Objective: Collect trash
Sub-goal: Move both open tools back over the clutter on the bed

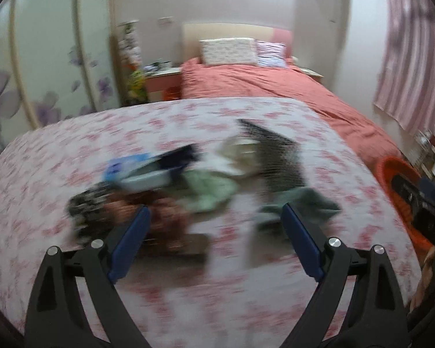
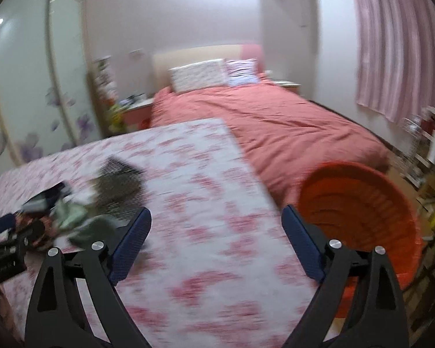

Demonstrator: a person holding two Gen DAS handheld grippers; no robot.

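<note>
Trash pile (image 1: 171, 185) of blurred wrappers and scraps on the floral-covered table (image 1: 275, 290), just ahead of the left gripper (image 1: 216, 217), jaws spread and empty, right gripper (image 2: 216, 217) likewise agape over the cloth, orange basket (image 2: 359, 208) to its right.

Smeared by motion at centre of the left wrist view: trash pile (image 1: 171, 179) on the tabletop (image 1: 319, 261), single pieces unreadable. Cut by the right edge there: orange basket (image 1: 391, 174), partly hidden behind the right gripper body. Blurred at mid-left of the right wrist view: nightstand clutter (image 2: 132, 100), too small to name.
</note>
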